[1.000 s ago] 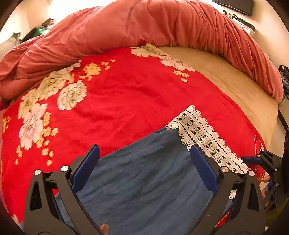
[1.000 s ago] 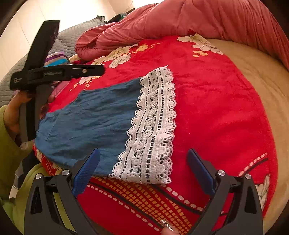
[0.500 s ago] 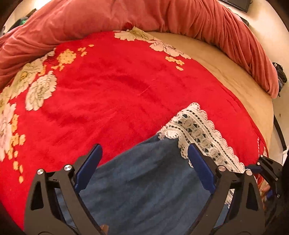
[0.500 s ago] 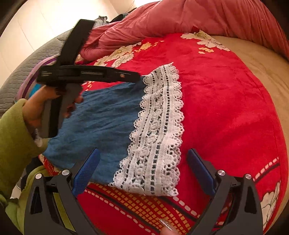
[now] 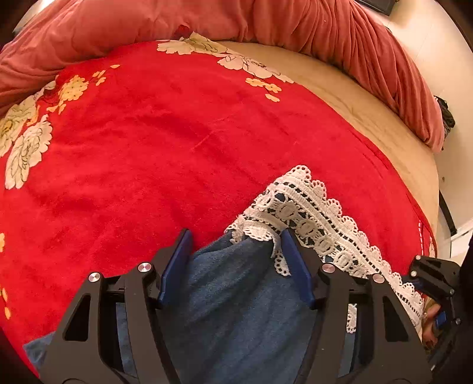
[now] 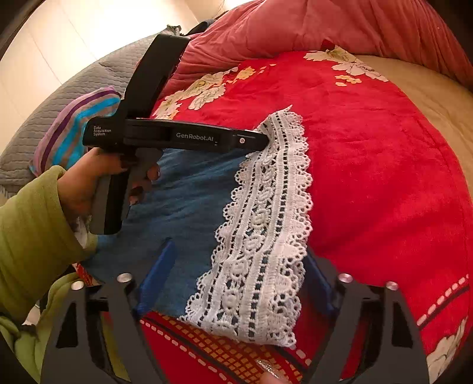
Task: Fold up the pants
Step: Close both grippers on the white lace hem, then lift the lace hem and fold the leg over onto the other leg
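Left wrist view: the left gripper (image 5: 236,260) has just been closing its jaws, now about half apart, with the far corner of the blue pants (image 5: 233,310) and their white lace hem (image 5: 310,218) bunched between them. I cannot tell if the pads press yet. It might pinch only the lace, and the corner could slip out. The red blanket (image 5: 162,141) below could get caught too.

Right wrist view: the right gripper (image 6: 236,283) has also just been closing but is fairly wide, around the near hem corner, not squeezing. The pink quilt (image 6: 295,26) and striped cloth (image 6: 74,124) lie well away.
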